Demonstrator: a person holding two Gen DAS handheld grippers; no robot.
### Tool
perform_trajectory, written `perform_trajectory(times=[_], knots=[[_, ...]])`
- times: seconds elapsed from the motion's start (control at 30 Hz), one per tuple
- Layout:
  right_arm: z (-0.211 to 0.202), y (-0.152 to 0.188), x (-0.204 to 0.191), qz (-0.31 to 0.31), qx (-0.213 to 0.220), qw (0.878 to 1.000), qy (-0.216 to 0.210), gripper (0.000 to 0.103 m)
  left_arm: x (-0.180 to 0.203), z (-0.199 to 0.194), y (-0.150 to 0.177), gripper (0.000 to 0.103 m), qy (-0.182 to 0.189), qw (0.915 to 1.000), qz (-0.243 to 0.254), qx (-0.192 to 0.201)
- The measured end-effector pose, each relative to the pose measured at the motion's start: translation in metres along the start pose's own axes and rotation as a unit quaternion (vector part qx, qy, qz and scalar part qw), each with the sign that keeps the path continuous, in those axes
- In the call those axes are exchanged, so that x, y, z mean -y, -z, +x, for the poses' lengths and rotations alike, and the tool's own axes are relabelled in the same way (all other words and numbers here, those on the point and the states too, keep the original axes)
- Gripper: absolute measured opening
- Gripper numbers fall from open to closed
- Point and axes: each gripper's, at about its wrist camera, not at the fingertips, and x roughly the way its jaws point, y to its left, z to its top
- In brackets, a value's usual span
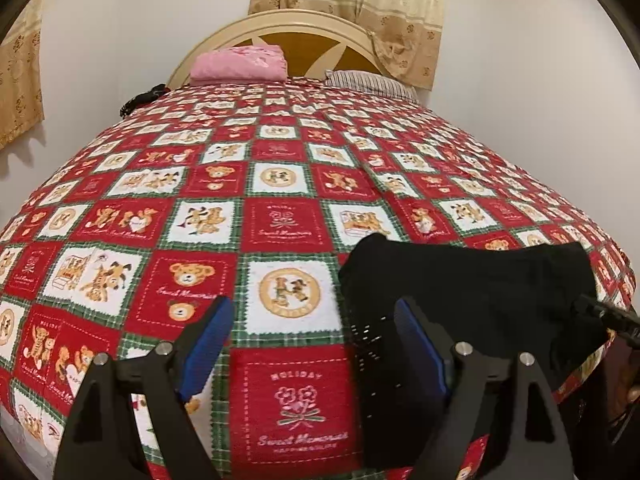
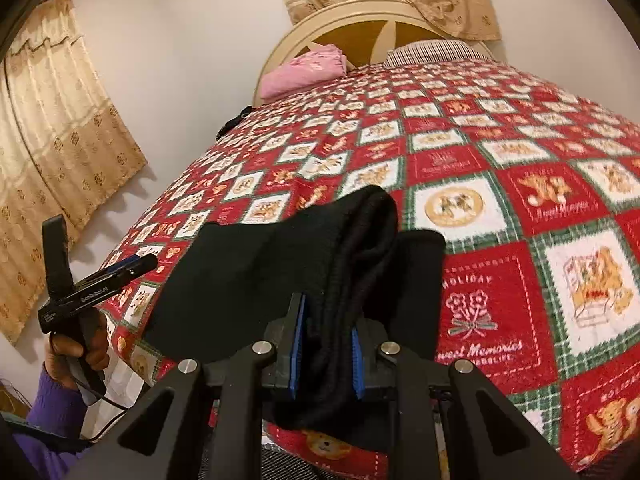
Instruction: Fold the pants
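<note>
black pants [image 2: 280, 272] lie crosswise on the bedspread [image 1: 280, 184], right gripper [image 2: 326, 354] clamping them, left gripper [image 1: 312, 344] spread wide.

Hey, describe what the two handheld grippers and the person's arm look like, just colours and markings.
Both grippers, left gripper and right gripper, are matte black with blue finger pads and silver pivot bolts. White lettering marks the left one's body, a black cable trails from its handle, and the sleeve is purple.

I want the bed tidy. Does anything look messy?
Only the black pants: they sit bunched at the near edge of the blanket, one thick fold pinched in the right tongs. The left tongs hang open.
</note>
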Motion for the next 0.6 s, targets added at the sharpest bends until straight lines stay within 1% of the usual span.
perform_trajectory(times=[0.1, 0.13, 0.23, 0.33, 0.4, 0.5, 0.6], knots=[[0.003, 0.003, 0.005, 0.004, 0.003, 1.0, 0.001, 0.02, 0.013, 0.005, -0.003, 0.085, 0.014, 0.9999, 0.001, -0.007], [0.003, 0.003, 0.007, 0.008, 0.004, 1.0, 0.001, 0.02, 0.019, 0.007, -0.003, 0.085, 0.014, 0.9998, 0.008, -0.009], [-0.002, 0.004, 0.006, 0.01, 0.004, 1.0, -0.002, 0.02, 0.037, 0.015, 0.0, 0.085, -0.003, 0.9992, 0.035, -0.017], [-0.005, 0.005, 0.005, -0.005, 0.0, 1.0, 0.002, 0.02, 0.047, 0.017, 0.003, 0.085, 0.003, 0.9988, 0.045, -0.019], [-0.004, 0.005, 0.008, -0.004, -0.002, 1.0, -0.002, 0.02, 0.053, 0.018, 0.004, 0.085, 0.0, 0.9984, 0.053, -0.019], [-0.001, 0.004, 0.013, 0.001, -0.009, 1.0, -0.006, 0.02, 0.058, 0.022, 0.006, 0.085, -0.003, 0.9981, 0.057, -0.024], [0.002, 0.005, 0.023, 0.018, -0.022, 1.0, -0.009, 0.02, 0.055, 0.026, 0.011, 0.085, -0.003, 0.9984, 0.046, -0.033]])
